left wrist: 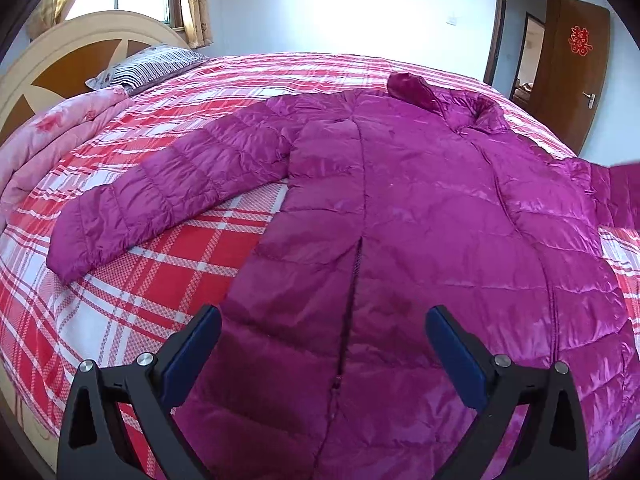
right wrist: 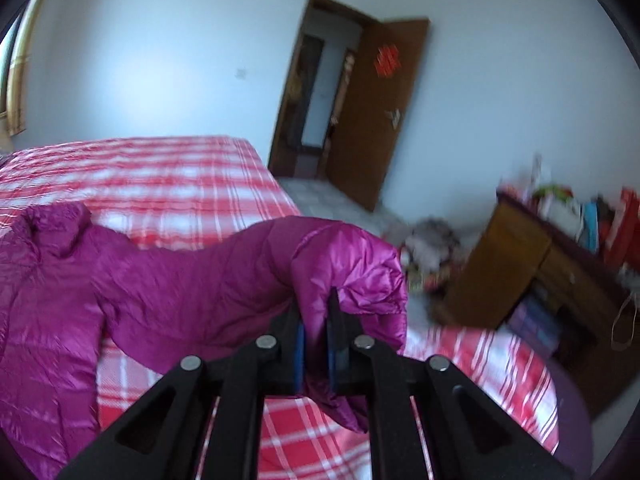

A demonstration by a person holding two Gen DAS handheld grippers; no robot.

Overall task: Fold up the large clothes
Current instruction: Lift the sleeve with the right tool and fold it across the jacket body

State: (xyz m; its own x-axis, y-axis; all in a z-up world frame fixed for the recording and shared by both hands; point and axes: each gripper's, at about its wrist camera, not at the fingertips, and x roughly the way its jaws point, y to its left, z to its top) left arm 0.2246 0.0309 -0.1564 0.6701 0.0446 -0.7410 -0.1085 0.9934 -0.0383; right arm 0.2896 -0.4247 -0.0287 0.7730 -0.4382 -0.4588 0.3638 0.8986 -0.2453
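A long magenta quilted jacket (left wrist: 400,208) lies front-up on the red plaid bedspread (left wrist: 152,264), its zip line running toward me and one sleeve (left wrist: 160,196) stretched out to the left. My left gripper (left wrist: 323,322) hovers over the hem end with its blue-padded jaws wide apart and nothing between them. In the right wrist view my right gripper (right wrist: 316,320) is shut on the cuff end of the other sleeve (right wrist: 344,264), which hangs lifted above the bed. The jacket body (right wrist: 48,288) lies at the left.
A curved wooden headboard (left wrist: 60,64), a striped pillow (left wrist: 148,64) and a folded pink quilt (left wrist: 52,140) sit at the bed's left end. An open brown door (right wrist: 376,120) is in the far wall. A cluttered wooden desk (right wrist: 540,272) and floor clutter (right wrist: 428,248) stand beyond the bed's edge.
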